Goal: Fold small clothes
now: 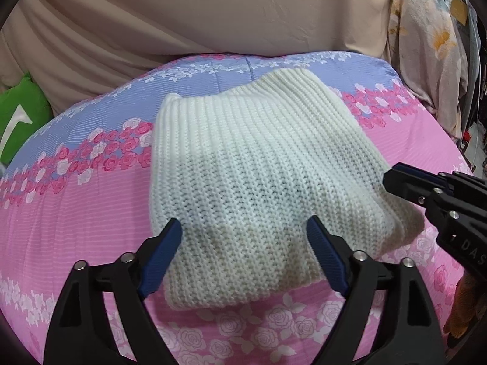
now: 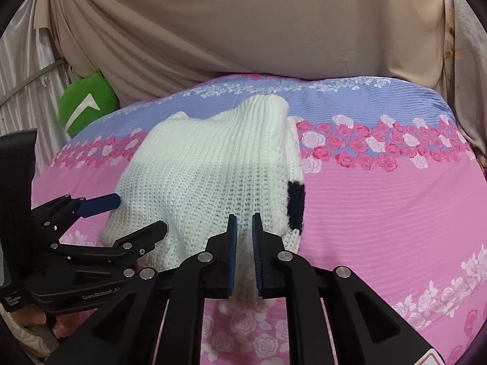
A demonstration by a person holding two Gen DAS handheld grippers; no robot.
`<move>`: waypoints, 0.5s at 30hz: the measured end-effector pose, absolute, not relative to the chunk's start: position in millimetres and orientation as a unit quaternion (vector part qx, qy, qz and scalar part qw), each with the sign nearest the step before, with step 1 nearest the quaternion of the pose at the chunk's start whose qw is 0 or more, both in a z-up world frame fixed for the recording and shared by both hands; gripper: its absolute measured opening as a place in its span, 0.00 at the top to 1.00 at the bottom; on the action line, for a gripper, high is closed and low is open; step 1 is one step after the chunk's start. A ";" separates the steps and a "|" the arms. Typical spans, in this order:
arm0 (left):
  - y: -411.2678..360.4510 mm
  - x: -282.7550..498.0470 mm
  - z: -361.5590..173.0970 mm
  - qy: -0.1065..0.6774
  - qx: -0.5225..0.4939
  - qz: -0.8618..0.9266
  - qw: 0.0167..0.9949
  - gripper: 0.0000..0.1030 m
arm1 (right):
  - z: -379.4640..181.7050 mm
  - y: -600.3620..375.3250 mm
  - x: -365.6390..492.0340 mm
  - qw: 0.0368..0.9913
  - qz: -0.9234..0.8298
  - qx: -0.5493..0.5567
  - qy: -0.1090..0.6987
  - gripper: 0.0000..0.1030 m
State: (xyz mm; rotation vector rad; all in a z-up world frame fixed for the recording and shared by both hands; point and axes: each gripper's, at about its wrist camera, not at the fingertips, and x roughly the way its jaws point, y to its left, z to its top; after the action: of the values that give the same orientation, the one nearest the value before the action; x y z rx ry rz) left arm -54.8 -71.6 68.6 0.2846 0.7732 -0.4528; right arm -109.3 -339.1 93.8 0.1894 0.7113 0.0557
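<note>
- Knitwear: a white ribbed knitted garment lies folded on the bed, ribbed hem toward the far side, with a black knitted patch showing at its right edge.
- Left hand-held gripper: black frame, blue pads, jaws wide apart. The near edge of the knit lies between them; the pads do not press on it.
- Right hand-held gripper: jaws only a narrow gap apart, with the near right part of the knit behind and below that gap. Cannot tell whether any fabric is pinched.
- Bed cover: a pink and lilac quilt with a rose print lies under the garment.
- Beyond: beige draped cloth hangs at the far side of the bed, and a green cushion with a white mark sits at far left.
</note>
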 end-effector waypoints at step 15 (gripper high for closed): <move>-24.9 -10.7 70.9 0.425 0.037 -0.186 0.885 0.06 | 75.7 -362.4 -68.1 0.913 0.063 0.157 0.371 0.86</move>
State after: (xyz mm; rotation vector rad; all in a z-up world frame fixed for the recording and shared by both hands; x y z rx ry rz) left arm -10.7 -24.9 70.9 0.0770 0.8833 -0.3878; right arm -68.1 -362.4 75.7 0.3228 0.7634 0.1293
